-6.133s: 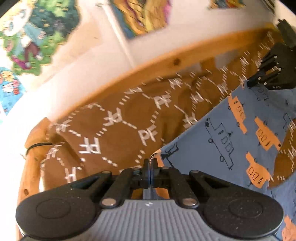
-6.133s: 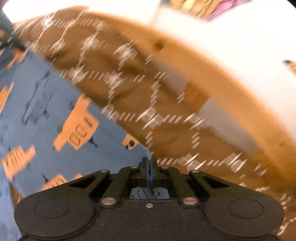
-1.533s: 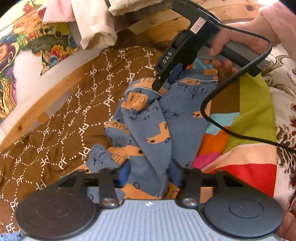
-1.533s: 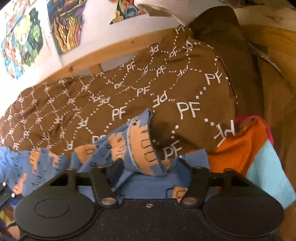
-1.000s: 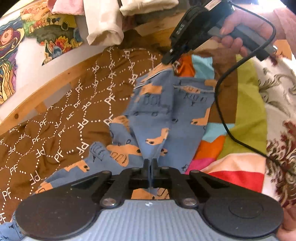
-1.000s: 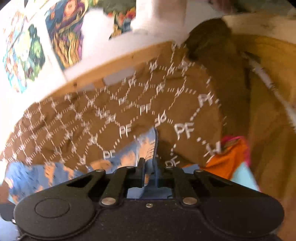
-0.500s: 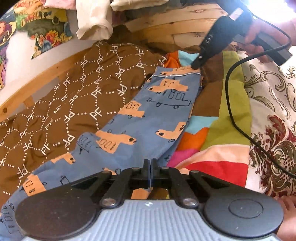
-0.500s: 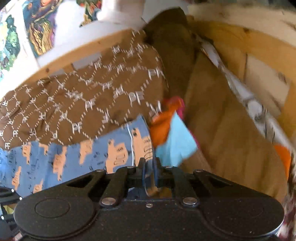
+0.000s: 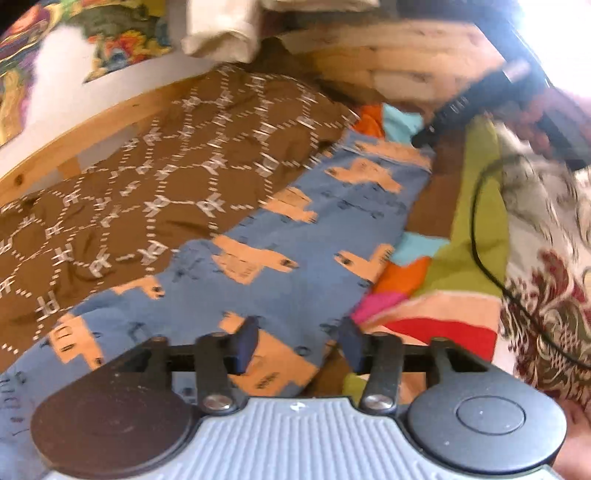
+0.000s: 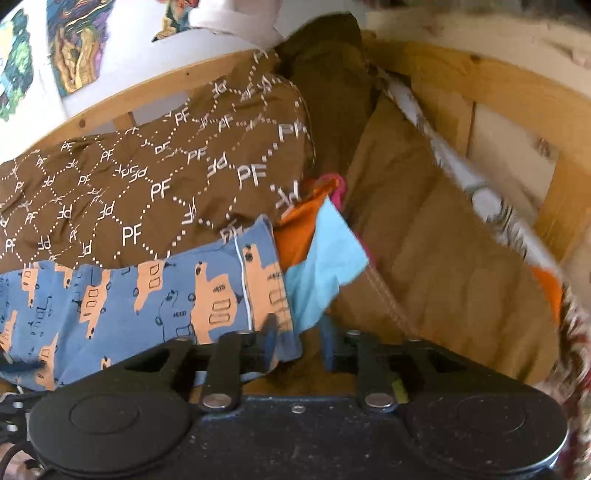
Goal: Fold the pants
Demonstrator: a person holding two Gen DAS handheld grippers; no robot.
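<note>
The blue pants (image 9: 314, 236) with orange vehicle prints lie stretched out flat on the bed, from lower left to upper right. My left gripper (image 9: 297, 347) sits at their near end with its jaws opening. The cloth lies loose under and between the pads, not pinched. At the far end, blurred, my right gripper (image 9: 424, 138) is held by a hand. In the right wrist view the right gripper (image 10: 299, 338) has its jaws opening too. The hem corner of the pants (image 10: 207, 295) rests by its left pad, free of the grip.
A brown quilt with PF lettering (image 9: 166, 192) lies to the left of the pants, and a patchwork blanket (image 9: 461, 221) to the right. A wooden bed frame (image 10: 498, 85) bounds the far side. A black cable (image 9: 476, 229) runs over the floral cloth (image 9: 546, 288). Clothes (image 9: 221, 33) hang above.
Half a second ago both grippers were shut on the pants; now both sets of jaws have spread and the cloth lies released. The pants went from bunched to stretched flat.
</note>
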